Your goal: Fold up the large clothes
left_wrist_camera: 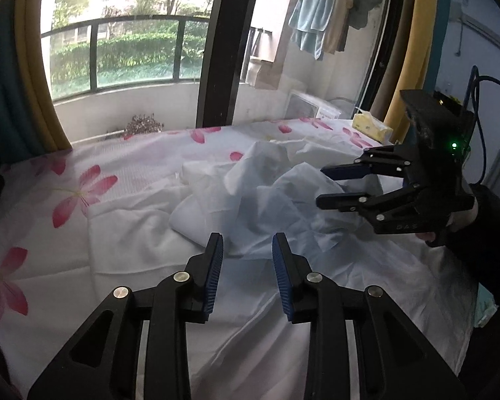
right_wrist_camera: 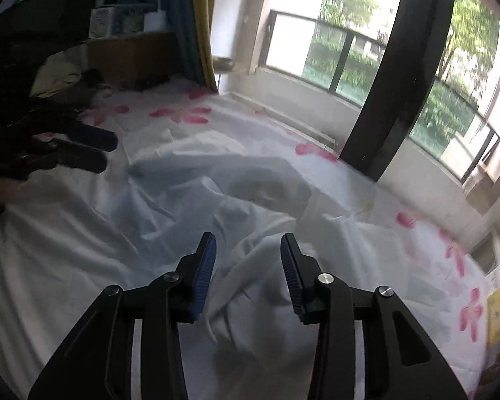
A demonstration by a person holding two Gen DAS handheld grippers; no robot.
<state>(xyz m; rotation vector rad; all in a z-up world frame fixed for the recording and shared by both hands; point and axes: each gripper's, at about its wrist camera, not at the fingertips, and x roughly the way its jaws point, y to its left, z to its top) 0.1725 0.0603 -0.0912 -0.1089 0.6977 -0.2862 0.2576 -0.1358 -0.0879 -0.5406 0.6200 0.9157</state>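
Crumpled pale blue and white cloth (left_wrist_camera: 276, 200) lay in a messy heap in the middle of the left wrist picture, on top of the white bed sheet with pink flowers (left_wrist_camera: 66, 200). In the right wrist picture the same heap (right_wrist_camera: 196, 200) filled the middle, and it looked a bit blurry there.

Both grippers were empty. The left gripper (left_wrist_camera: 247, 243) sat at the bottom middle of its own picture, fingers spread apart, with nothing between them. The right gripper (left_wrist_camera: 323, 183) came in from the right side, just above the heap, and its fingers were spread too.

I think the step was to find two corners or an edge to pull the cloth flat. To do it well, each gripper should go low, pinch only one layer near the outside of the heap, then pull apart slowly. Grabbing the sheet underneath by mistake would spoil it, since both are pale.
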